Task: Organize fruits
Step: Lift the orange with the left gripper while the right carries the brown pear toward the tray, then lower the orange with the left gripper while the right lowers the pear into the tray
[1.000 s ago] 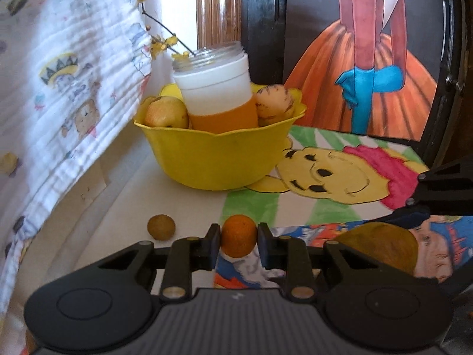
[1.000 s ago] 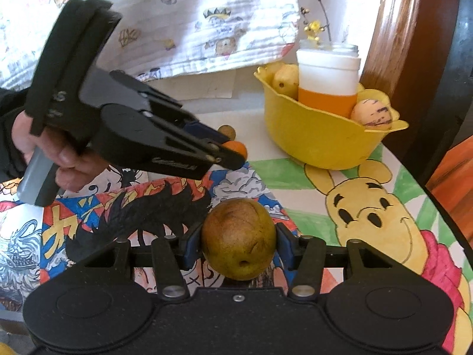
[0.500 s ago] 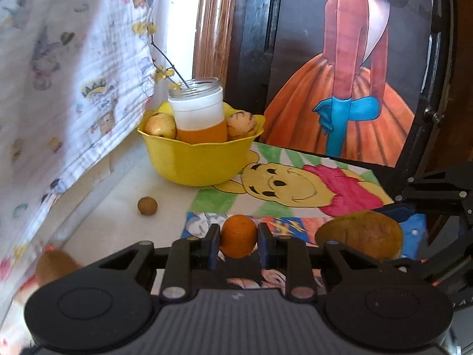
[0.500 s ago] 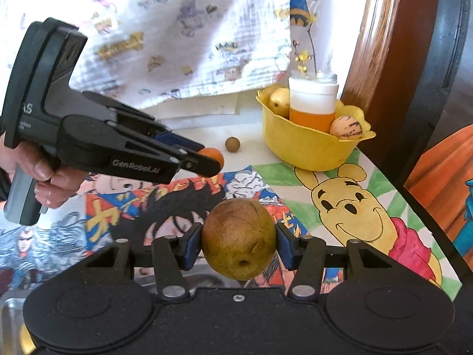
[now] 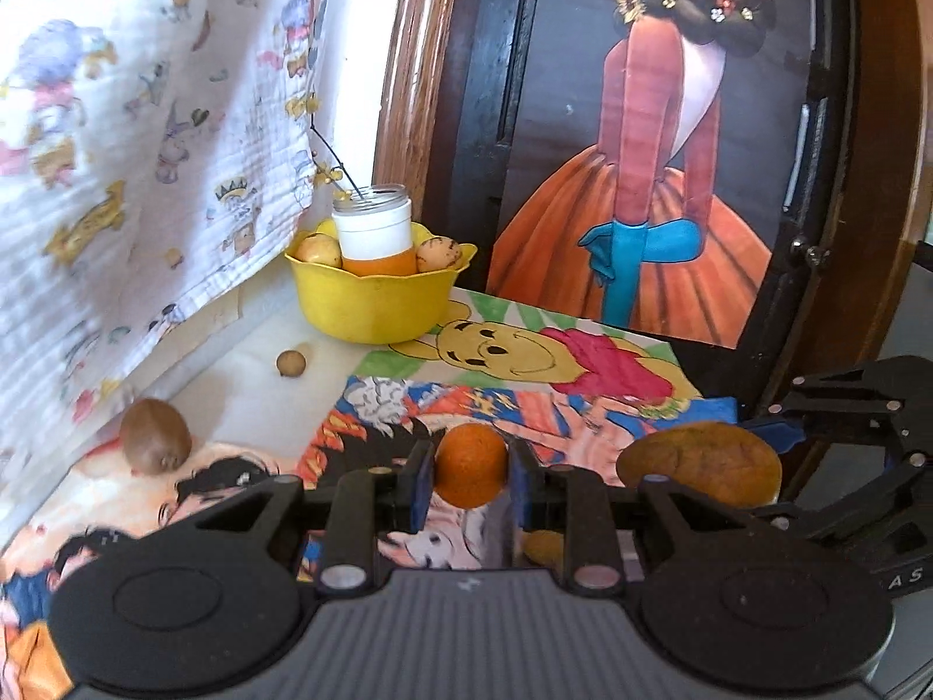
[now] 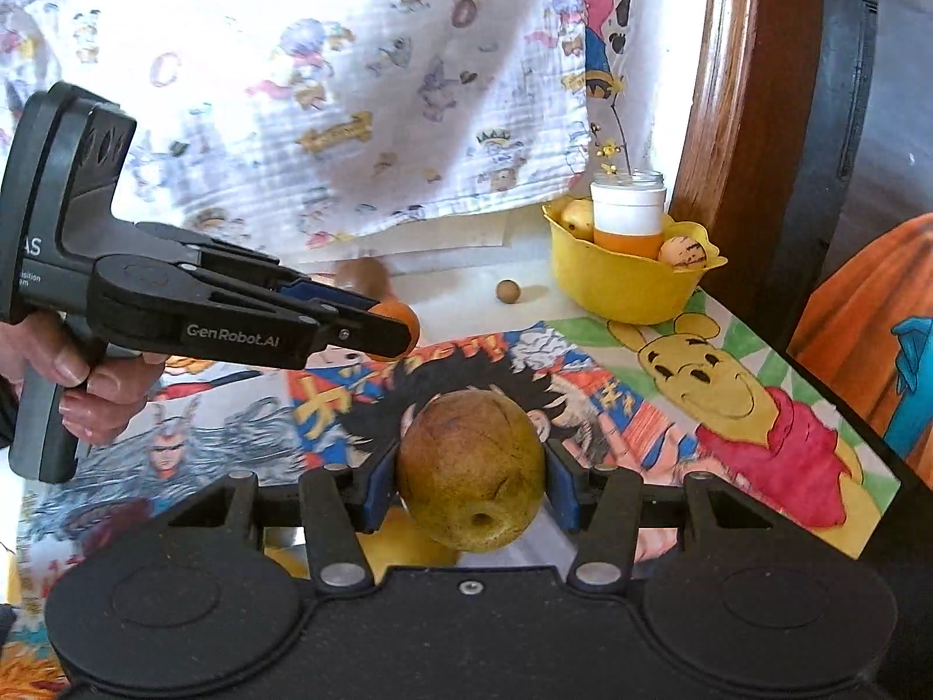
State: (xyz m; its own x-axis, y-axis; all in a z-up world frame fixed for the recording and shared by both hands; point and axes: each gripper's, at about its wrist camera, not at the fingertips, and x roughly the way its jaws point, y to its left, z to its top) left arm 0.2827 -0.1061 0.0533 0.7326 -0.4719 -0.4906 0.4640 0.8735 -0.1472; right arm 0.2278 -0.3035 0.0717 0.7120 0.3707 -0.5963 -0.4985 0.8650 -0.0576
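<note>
Your left claw (image 5: 471, 475) is clamped on a small orange fruit (image 5: 471, 472), held above a table (image 5: 251, 391) papered with cartoon drawings, while your right claw (image 6: 471, 481) is clamped on a brown-green pear (image 6: 471, 469) beside it. Ahead of both claws, against a dark wooden frame (image 6: 740, 87) and a painting of a figure in an orange skirt (image 5: 641, 233), stands a yellow bowl (image 5: 373, 309) holding two pale fruits and a jar (image 5: 373, 233). Ahead-left of your left claw, a kiwi (image 5: 154, 436) and a small brown ball (image 5: 290, 363) lie on the table below a hanging printed cloth (image 5: 146, 146).
</note>
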